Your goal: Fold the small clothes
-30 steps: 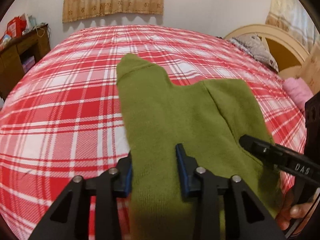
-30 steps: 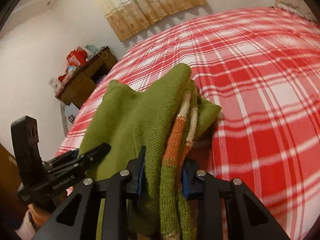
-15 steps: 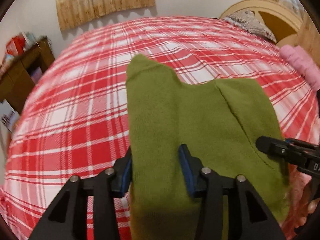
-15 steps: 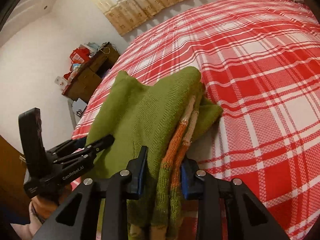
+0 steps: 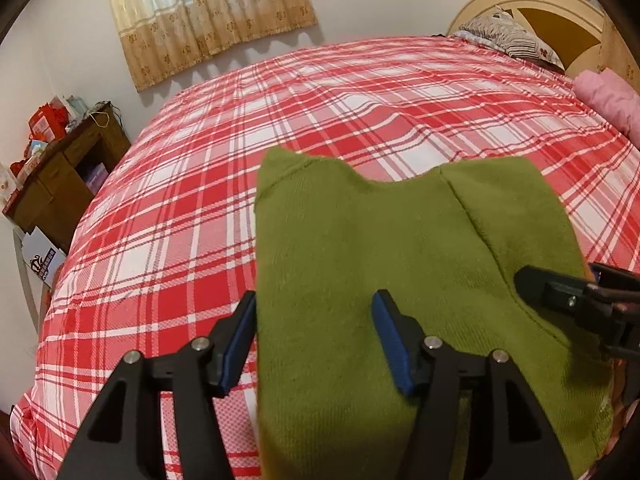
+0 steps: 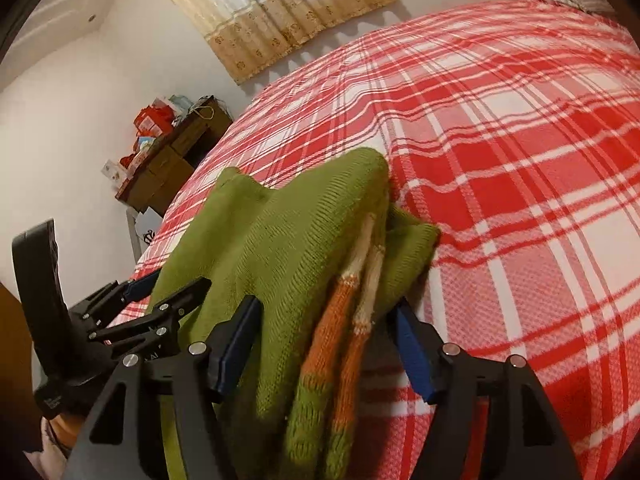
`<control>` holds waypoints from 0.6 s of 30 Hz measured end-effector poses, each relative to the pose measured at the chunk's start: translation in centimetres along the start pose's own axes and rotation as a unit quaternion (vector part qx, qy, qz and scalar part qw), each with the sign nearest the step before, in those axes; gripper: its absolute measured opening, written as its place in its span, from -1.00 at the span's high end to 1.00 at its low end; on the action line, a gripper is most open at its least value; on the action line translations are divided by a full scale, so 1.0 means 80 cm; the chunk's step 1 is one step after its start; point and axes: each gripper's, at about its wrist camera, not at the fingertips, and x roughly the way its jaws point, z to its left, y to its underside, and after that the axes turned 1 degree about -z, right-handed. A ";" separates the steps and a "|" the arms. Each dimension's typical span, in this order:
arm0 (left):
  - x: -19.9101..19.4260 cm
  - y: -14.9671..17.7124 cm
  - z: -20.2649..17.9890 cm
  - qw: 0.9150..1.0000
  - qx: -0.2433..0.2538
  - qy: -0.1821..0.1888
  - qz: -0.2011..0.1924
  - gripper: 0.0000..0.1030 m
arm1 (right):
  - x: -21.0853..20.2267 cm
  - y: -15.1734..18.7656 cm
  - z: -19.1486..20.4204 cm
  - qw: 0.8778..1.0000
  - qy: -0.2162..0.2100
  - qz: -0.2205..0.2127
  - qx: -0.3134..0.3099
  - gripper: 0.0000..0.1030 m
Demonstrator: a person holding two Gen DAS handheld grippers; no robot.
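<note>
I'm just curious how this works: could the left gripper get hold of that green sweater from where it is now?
Probably yes. The left gripper stands open, and the green sweater already lies between its blue pads on the plaid bed, with nothing in the way.

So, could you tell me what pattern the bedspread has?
Red and white plaid bedspread, clearest in the left wrist view.

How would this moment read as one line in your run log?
green knit sweater: folded on red plaid bedspread | left gripper: jaws opening, sweater between | right gripper: same
</note>
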 end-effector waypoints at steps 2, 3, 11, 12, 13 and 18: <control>0.001 -0.001 0.000 1.000 0.000 -0.001 -0.002 -0.23 | 0.001 0.000 0.003 1.000 0.000 0.000 -0.007 -0.30; 0.002 -0.001 0.000 1.000 0.001 -0.002 -0.002 -0.24 | 0.002 0.000 0.004 1.000 -0.001 -0.001 -0.011 -0.30; 0.013 -0.011 0.014 1.000 -0.018 0.015 -0.001 -0.59 | 0.006 0.000 0.011 0.999 -0.002 0.001 -0.033 -0.30; 0.020 -0.014 0.025 0.998 -0.039 0.042 0.008 -0.63 | 0.007 -0.002 0.011 0.999 -0.004 0.002 -0.032 -0.30; 0.029 -0.015 0.034 0.996 -0.060 0.070 0.019 -0.63 | 0.009 -0.003 0.010 0.999 -0.005 0.003 -0.032 -0.30; 0.053 -0.011 0.053 0.977 -0.122 0.166 0.049 -0.22 | 0.021 -0.010 0.011 0.999 -0.004 0.005 -0.036 -0.17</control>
